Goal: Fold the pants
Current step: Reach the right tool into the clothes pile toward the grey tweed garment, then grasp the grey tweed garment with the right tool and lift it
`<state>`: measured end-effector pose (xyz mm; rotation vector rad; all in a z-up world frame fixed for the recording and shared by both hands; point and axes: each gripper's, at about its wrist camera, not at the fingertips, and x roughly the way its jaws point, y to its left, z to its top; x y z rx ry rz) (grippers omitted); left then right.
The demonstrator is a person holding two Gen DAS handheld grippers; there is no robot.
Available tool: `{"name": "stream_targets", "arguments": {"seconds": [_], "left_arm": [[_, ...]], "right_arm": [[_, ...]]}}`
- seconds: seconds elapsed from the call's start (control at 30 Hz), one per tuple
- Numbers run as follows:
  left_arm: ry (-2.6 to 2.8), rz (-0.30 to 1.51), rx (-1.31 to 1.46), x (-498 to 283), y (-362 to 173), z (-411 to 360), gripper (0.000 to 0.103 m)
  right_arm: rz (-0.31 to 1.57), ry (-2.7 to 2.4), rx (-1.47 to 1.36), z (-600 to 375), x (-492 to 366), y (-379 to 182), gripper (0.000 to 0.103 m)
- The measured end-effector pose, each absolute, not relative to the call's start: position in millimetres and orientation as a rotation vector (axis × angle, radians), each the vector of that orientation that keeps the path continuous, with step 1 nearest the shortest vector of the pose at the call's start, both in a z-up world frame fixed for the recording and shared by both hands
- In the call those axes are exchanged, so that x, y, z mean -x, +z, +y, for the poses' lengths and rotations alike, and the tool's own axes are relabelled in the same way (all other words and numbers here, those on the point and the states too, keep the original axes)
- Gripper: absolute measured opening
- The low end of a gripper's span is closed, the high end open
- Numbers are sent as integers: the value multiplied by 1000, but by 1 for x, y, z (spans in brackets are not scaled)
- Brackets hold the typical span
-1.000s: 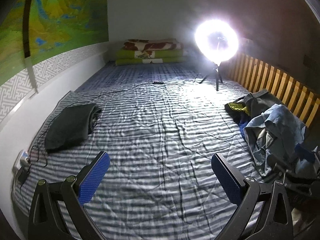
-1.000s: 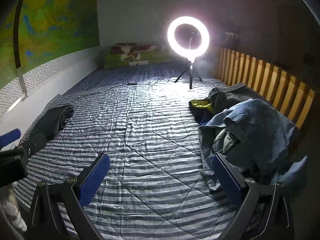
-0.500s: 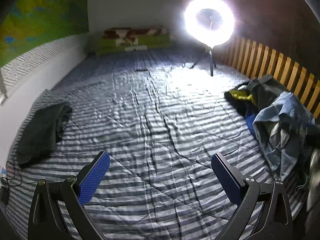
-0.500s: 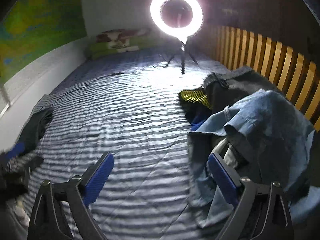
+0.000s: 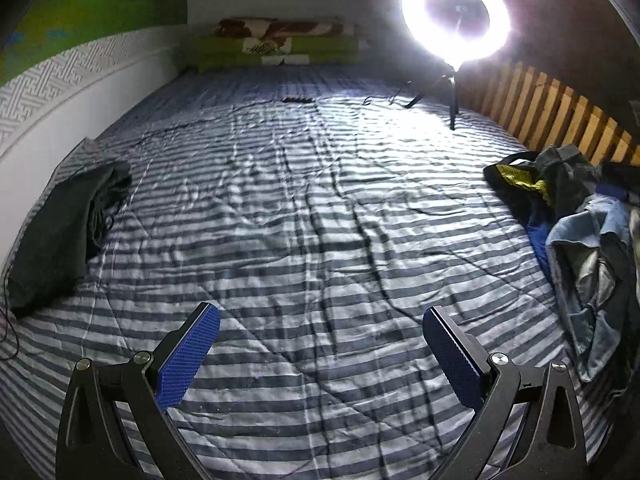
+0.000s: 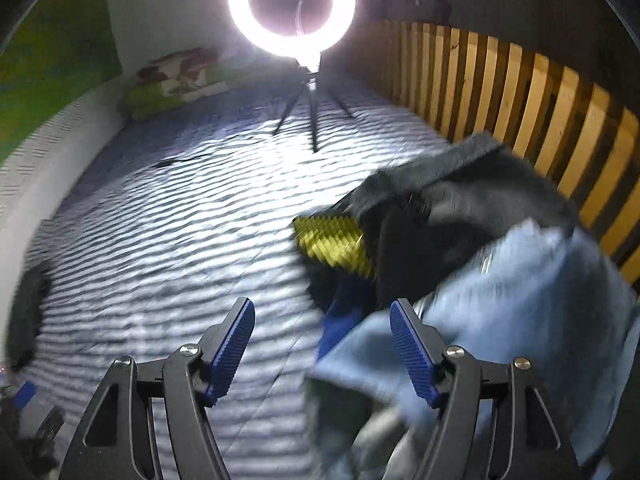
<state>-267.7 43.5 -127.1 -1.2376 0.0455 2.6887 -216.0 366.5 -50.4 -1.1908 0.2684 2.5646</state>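
- Right gripper (image 6: pixel 322 338) has moved in on the clothes pile since a second ago; the pile now fills the right half of its view, blurred by motion.
- Right gripper jaws have narrowed but are still apart, nothing between them; right blue pad (image 6: pixel 410 350) sits at the edge of the light-blue garment (image 6: pixel 532 300), contact can't be told through blur.
- Left gripper (image 5: pixel 320 350) view has swung: ring light (image 5: pixel 456 16) is now upper right, and the pile sits further to the right edge.
- Left gripper wide open, empty, over bare striped bed (image 5: pixel 304 216).
- Pants: which item in the pile is the pants can't be told; pile lies on the bed's right side beside the wooden slat rail (image 6: pixel 520 92).
- Pile holds the light-blue garment in front, a dark garment (image 6: pixel 460 216) behind it, a yellow-and-black striped piece (image 6: pixel 332 244) at its left edge, a deep-blue bit (image 6: pixel 344 312) below that.
- Left view shows the same pile (image 5: pixel 580 240) well apart from the left gripper.
- Dark folded cloth (image 5: pixel 60 236) lies at the bed's left edge by the wall.
- Green and patterned bedding (image 5: pixel 280 44) stacked at the far end.
- Ring light stands on a tripod (image 6: pixel 310 112) on the bed, lit.
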Motion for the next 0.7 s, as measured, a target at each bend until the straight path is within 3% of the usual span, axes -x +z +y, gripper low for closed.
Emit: {"name": "stream_targets", "arguments": {"seconds": [0.1,0.47,0.5,0.57,0.6,0.7], "left_arm": [[2692,45,1253,271,-135,40,103],[2676,45,1306,282,-151,35,103],[2674,44,1305,282,-151,35,103],[2674,44,1303,282,-150,34,103],[2676,42,1303,282,-149,34,103],[2685,36,1292,280,-145,30,103]], "right_arm": [[117,2483,1175,378,251,-58,67],[26,2276,1301,426,311,-103,65],[26,2278,1299,426,312,-103,60],[26,2268,1302,427,313,-100,30],[33,2253,1302,429,314,-99,21],[112,2253,1284,438,307,-88,11]]}}
